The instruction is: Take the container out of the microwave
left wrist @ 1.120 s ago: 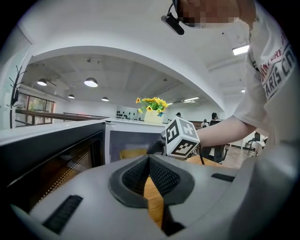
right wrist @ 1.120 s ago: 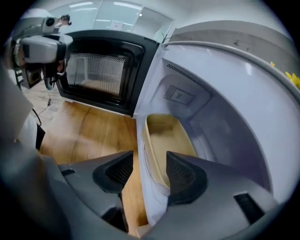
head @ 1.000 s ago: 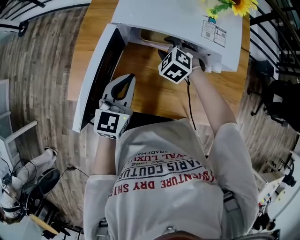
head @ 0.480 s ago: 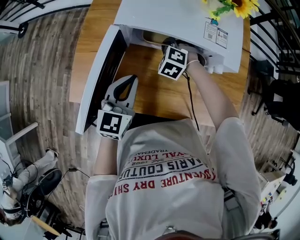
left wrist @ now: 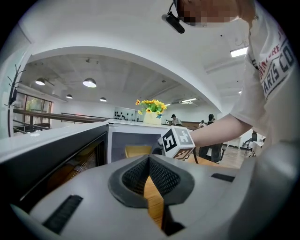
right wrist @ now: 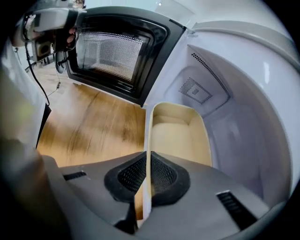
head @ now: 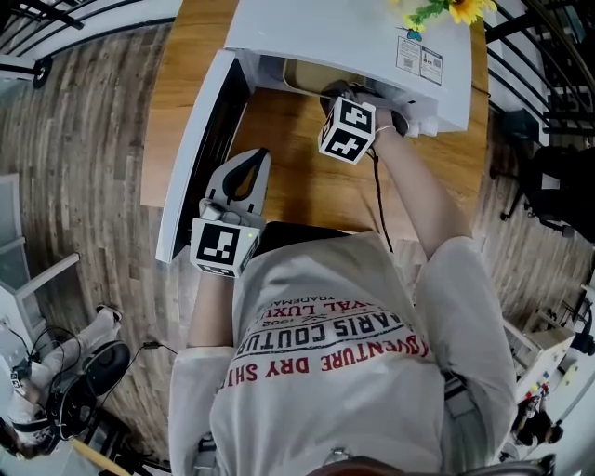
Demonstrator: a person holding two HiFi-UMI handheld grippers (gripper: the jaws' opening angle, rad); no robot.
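The beige container [right wrist: 180, 136] sits inside the open white microwave [head: 353, 37], its near end showing at the cavity mouth [head: 302, 74]. My right gripper [right wrist: 149, 157] reaches into the cavity [head: 337, 90] and is shut on the container's near wall, one pad on each side of the thin rim. My left gripper [head: 255, 156] hovers over the wooden table in front of the open door, shut, with nothing between its pads [left wrist: 149, 157]. From the left gripper view the container [left wrist: 136, 151] shows behind the right gripper's marker cube [left wrist: 177, 141].
The microwave door [head: 200, 149] hangs open to the left, beside my left gripper. The microwave stands on a wooden table [head: 307, 186]. A vase of sunflowers [head: 456, 11] stands on top of the microwave. Wood flooring surrounds the table.
The right gripper's marker cube has shifted a little toward the microwave mouth and rolled. The left gripper has stayed in place.
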